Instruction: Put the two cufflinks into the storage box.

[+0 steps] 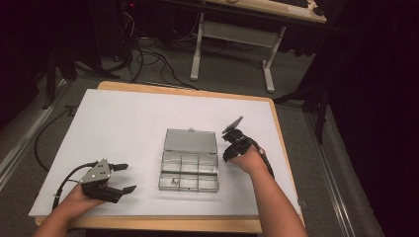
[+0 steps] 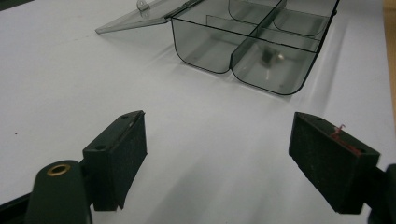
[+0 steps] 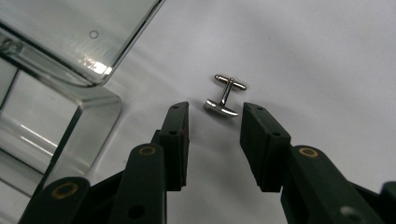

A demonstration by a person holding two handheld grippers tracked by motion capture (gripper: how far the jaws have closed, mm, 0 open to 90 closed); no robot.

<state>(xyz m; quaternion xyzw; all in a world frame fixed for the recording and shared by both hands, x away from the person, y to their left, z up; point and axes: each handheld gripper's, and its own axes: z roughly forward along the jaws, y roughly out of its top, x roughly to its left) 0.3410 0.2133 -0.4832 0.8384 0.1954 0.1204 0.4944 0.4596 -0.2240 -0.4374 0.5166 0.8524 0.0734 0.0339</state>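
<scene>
The work in hand looks like sorting small metal pieces into the clear compartment box (image 1: 189, 170), and it seems to be somewhere in the middle. One small metal piece (image 2: 272, 57) already lies in a near compartment of the box, ahead of the left tongs (image 2: 217, 161) and a little to their right. A second piece, a silver cufflink (image 3: 225, 97), lies on the white tabletop (image 1: 123, 128) outside the box, just beyond the tips of the right tongs (image 3: 214, 140) and roughly in line with the gap between them.

The right tongs are partly open around nothing: the cufflink sits just past the pads, not between them, and nothing presses on it. So the pickup is not yet made; what is left, by my reading, is to reach a little further, close on the cufflink, lift it over the box wall to the left of these tongs and drop it into a compartment. The lid (image 1: 190, 140) lies folded back flat, so shutting it may also remain.

The left tongs stand wide open and empty, resting low over the tabletop, well short of the box.

I can read no brand, label or writing on the box, the cufflink or the tongs.
</scene>
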